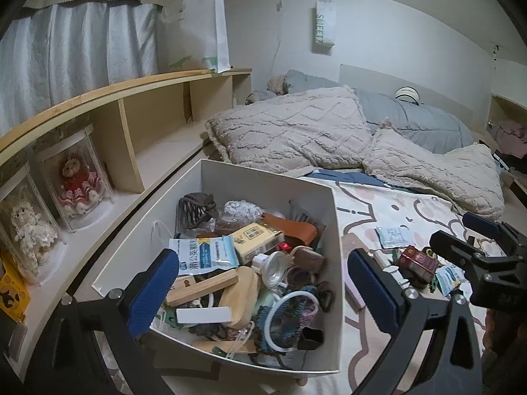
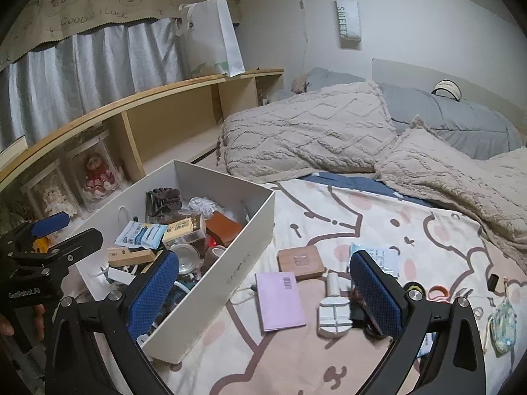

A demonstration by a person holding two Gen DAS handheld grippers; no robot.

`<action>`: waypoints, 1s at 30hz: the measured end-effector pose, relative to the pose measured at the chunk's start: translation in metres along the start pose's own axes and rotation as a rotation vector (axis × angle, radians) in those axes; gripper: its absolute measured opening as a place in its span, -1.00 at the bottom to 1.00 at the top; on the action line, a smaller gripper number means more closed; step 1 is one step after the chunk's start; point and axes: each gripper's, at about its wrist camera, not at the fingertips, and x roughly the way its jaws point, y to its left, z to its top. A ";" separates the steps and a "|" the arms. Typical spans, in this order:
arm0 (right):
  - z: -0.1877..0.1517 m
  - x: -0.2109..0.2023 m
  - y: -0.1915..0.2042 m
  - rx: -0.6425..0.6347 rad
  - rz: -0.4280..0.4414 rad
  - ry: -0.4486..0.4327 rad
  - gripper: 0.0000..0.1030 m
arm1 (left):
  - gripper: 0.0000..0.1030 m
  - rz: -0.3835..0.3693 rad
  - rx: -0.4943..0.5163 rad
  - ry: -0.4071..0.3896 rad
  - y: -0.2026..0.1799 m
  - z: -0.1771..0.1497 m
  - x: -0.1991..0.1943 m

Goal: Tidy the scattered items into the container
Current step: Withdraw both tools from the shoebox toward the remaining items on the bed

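right gripper (image 2: 263, 299): jaws spread as wide as they go, nothing between the pads; it hangs over the bedsheet just right of the box, likely freed up for another pick.
left gripper (image 1: 263, 283): jaws also wide apart and holding nothing, poised above the open box, so it looks ready to steady or receive rather than grab.
white box (image 2: 210, 283): the container, open-topped, standing on the bed beside the shelf; already heaped with small things, so most of the tidying seems done.
pink booklet (image 2: 280, 299): flat on the sheet, just beside the box wall, nearest loose piece.
white tool (image 2: 332, 312): lies right of the booklet, below the right jaws' gap.
wooden square (image 2: 301, 261): flat, touching the booklet's top corner.
blue-white sachet (image 2: 378, 258): further right, partly behind the right pad.
floral pouch (image 2: 502, 326): far right, well apart from the box.
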 end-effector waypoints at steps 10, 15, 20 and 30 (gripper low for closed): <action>-0.006 -0.024 -0.032 0.002 -0.059 -0.017 1.00 | 1.00 -0.054 0.023 -0.021 -0.034 0.003 -0.006; -0.011 -0.034 -0.055 0.018 -0.095 -0.019 1.00 | 1.00 -0.081 0.041 -0.025 -0.054 0.001 -0.005; -0.018 -0.046 -0.079 0.031 -0.140 -0.024 1.00 | 1.00 -0.115 0.051 -0.034 -0.075 0.001 -0.003; -0.030 -0.067 -0.128 0.056 -0.228 -0.029 1.00 | 1.00 -0.178 0.085 -0.044 -0.118 0.001 0.007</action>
